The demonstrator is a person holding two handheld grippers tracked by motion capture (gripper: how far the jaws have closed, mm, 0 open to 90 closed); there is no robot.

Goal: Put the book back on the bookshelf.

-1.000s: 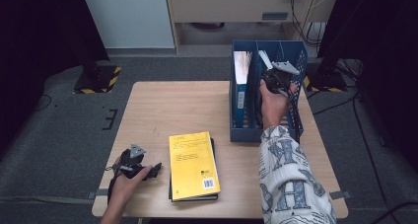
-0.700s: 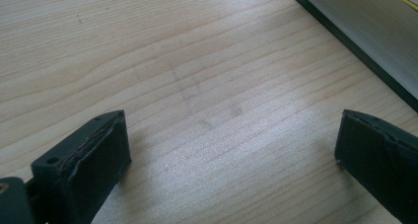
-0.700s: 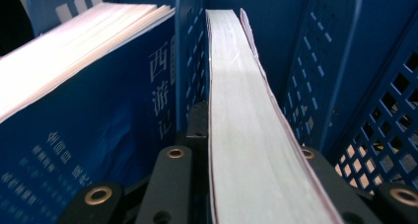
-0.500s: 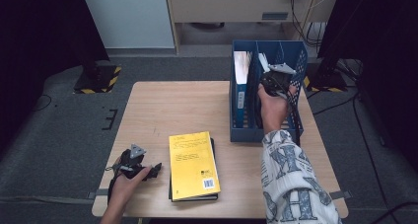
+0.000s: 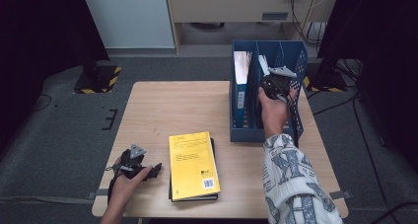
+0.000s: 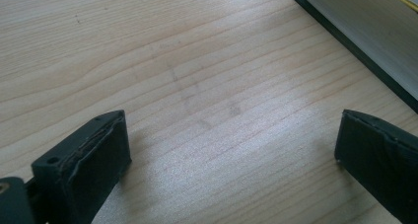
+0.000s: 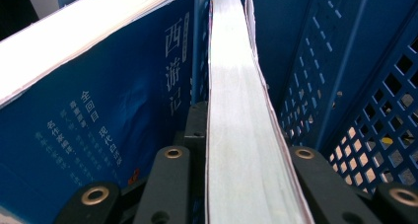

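Little has shifted since a second ago — your right gripper (image 5: 272, 75) holds its place inside the blue file rack (image 5: 296, 61), jaws clenched on a thin book (image 7: 236, 135) in the compartment beside the blue book (image 5: 240, 81). Your left gripper (image 5: 148, 170) rests released on the worktop (image 5: 187, 110) near the yellow book (image 5: 192, 165). Letting go early could let the thin book lean — or snag the divider.

The counter (image 5: 187, 110) is pale wood with a fine grain and a soft matt sheen. The blue file rack (image 5: 296, 61) looks like smooth moulded plastic, its walls perforated. The book (image 7: 246, 135) clamped in the right tongs (image 7: 241, 184) shows plain paper edges; the blue book (image 7: 98, 115) beside it has a glossy cover. The left tongs (image 6: 231, 160) carry rough matt black pads.
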